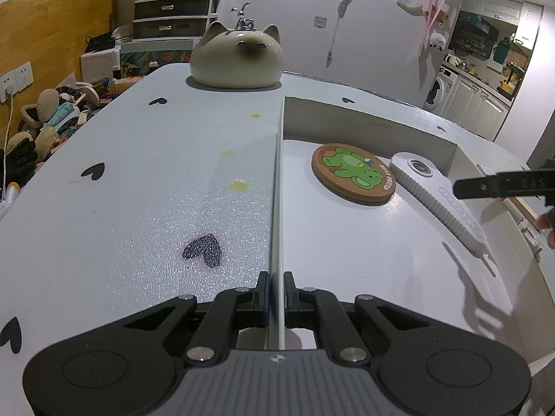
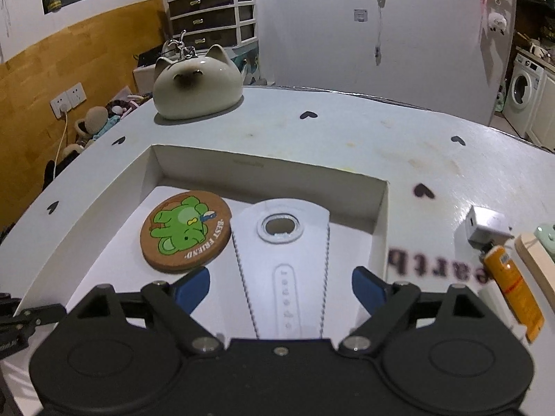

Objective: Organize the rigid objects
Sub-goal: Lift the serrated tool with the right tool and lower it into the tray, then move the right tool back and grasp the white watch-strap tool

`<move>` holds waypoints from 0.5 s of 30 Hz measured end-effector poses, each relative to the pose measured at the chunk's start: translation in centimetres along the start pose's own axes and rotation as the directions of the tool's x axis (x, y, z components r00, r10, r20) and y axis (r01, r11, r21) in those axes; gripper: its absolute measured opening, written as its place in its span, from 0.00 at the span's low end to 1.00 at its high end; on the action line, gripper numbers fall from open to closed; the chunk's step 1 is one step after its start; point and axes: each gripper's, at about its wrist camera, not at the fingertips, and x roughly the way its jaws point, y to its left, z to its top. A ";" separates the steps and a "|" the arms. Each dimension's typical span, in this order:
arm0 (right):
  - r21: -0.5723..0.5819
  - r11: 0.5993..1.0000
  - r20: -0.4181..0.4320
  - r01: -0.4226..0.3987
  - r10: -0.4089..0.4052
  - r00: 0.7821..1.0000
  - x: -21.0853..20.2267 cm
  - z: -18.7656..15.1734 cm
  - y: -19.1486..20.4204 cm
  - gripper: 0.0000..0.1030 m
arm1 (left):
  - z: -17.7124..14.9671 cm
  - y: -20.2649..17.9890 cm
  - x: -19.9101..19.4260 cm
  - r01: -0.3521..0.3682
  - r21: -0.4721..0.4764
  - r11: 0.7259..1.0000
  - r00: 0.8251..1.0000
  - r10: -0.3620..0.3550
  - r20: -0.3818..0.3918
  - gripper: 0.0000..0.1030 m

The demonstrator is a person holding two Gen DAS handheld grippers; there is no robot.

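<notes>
Legible writing: cork coaster (image 2: pixel 186 231) carries "BEST FRIEND" along its rim beside a green cartoon animal print. Table (image 2: pixel 347 145) surface right of the right gripper (image 2: pixel 281 286) shows blurred dark letters, unreadable. Orange tube (image 2: pixel 513 287) further right has a label too blurred to read.

Container: shallow white cardboard box (image 2: pixel 380 228), open top, lying on the heart-patterned table. Contents: the coaster, ahead and left of the right gripper, and a white ribbed opener tool (image 2: pixel 281 242) with a round metal-ringed hole at its far end and a row of small marks down its handle.

Right gripper: jaws spread wide, blue pads either side of the tool's handle, not pressing on it. The tool rests on the box floor, just right of the coaster.

Left gripper (image 1: pixel 276 289): clamped onto the box's left wall, which runs straight ahead between the fingers.

Ceramic cat figure (image 1: pixel 237 56) stands beyond the box, well apart.
</notes>
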 end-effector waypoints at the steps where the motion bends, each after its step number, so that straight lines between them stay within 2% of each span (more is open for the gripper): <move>1: 0.002 1.000 0.002 -0.001 0.001 1.000 -0.3 -0.2 -0.1 0.87 | 0.0 0.0 0.0 0.000 0.000 1.000 1.000 0.000 0.000 0.06; 15: 0.010 1.000 0.058 -0.010 0.009 0.998 -5.1 -1.6 -0.4 0.88 | 0.0 -0.1 -0.1 -0.009 -0.005 1.000 1.000 0.009 -0.003 0.06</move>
